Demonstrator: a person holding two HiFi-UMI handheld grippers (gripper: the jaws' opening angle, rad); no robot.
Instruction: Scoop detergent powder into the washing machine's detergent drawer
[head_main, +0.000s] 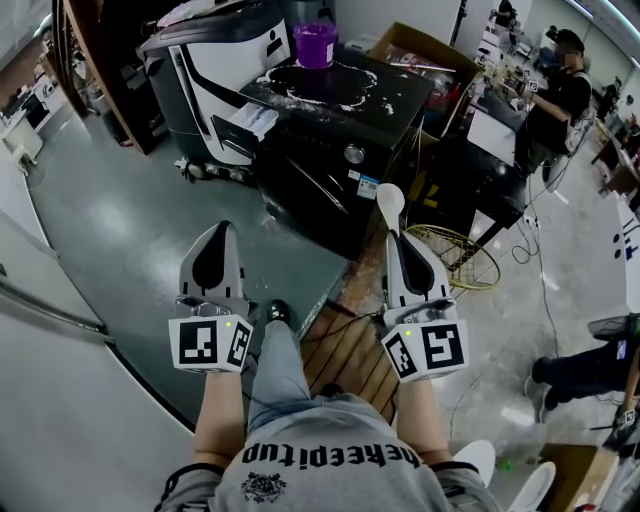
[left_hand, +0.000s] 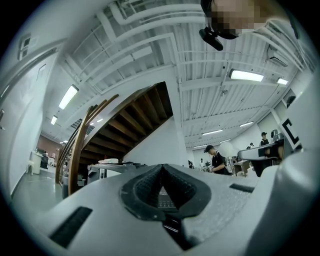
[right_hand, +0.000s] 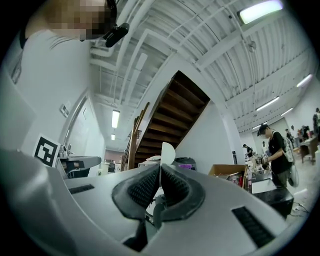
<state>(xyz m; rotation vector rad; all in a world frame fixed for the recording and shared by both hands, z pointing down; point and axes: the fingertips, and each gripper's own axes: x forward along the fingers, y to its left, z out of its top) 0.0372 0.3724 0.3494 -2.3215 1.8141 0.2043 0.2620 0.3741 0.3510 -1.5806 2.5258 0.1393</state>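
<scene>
White plastic is what we hold: a spoon (head_main: 389, 203), its handle pinched between the closed jaws of the right gripper (head_main: 397, 240), its bowl standing clear past the tips. We judge it light, stiff and a little slick, so a hold low on the handle suits it, and it wants keeping level once loaded. The left gripper (head_main: 215, 235) has its jaws shut together on nothing. Both grippers are low before the body, side by side, pointing forward. Beyond them stands the black washing machine (head_main: 330, 150), with powder (head_main: 345, 104) spilled across its top and a purple tub (head_main: 316, 42) at the top's far edge.
</scene>
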